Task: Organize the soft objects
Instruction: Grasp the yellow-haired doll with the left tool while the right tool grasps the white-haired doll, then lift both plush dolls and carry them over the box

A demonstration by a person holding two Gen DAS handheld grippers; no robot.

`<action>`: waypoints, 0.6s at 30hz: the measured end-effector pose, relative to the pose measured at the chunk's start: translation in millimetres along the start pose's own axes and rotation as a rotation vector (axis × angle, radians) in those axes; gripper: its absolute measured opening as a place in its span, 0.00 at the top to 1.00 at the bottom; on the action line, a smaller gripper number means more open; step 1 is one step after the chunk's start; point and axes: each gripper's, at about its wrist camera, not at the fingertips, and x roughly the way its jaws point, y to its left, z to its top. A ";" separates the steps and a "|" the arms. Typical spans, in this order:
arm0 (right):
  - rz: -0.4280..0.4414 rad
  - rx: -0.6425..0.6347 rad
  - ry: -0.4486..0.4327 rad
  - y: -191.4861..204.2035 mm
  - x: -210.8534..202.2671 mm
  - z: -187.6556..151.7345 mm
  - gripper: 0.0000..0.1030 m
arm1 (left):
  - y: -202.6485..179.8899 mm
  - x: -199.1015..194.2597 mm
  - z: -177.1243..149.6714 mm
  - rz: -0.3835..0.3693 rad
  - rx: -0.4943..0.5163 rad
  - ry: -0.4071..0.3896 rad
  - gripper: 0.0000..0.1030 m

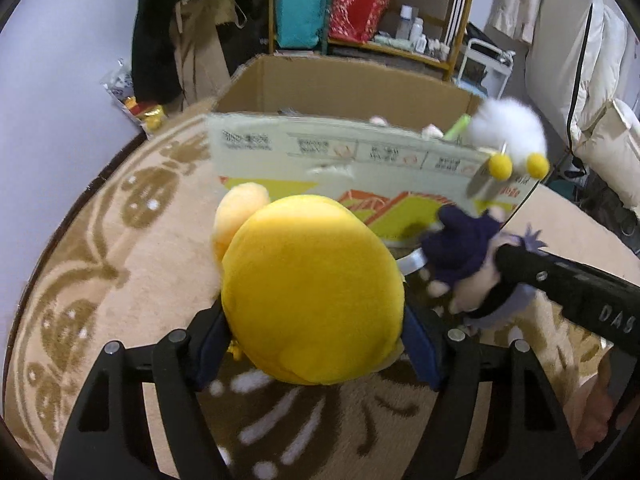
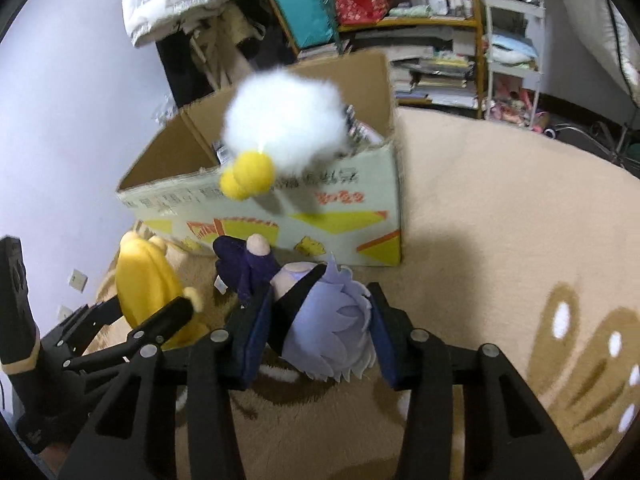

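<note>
My left gripper (image 1: 316, 344) is shut on a big yellow plush (image 1: 312, 288), held above the rug just in front of an open cardboard box (image 1: 340, 88). My right gripper (image 2: 316, 344) is shut on a small doll with lilac hair and dark blue clothes (image 2: 320, 328). The doll also shows in the left wrist view (image 1: 460, 252), to the right of the yellow plush. A white fluffy toy with yellow pompom feet (image 2: 280, 132) is in the air over the box's near wall, blurred; it shows in the left wrist view (image 1: 508, 132) too. The box (image 2: 360, 208) holds a few small items.
A beige patterned rug (image 1: 120, 260) covers the floor. Behind the box stand a wooden shelf (image 1: 368, 8) with bags and bottles, hanging clothes (image 1: 192, 20), and a white cart (image 2: 512, 40). A snack bag (image 1: 132, 100) lies at the left wall.
</note>
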 end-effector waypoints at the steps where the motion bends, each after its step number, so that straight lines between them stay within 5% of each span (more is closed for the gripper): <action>1: -0.001 0.011 -0.018 -0.4 -8.5 -0.7 0.52 | 2.3 -4.7 -0.1 0.007 0.001 -0.007 0.28; 18: -0.046 -0.071 -0.247 38.1 -118.5 0.0 0.52 | 13.4 -132.5 22.3 0.075 0.018 -0.246 0.28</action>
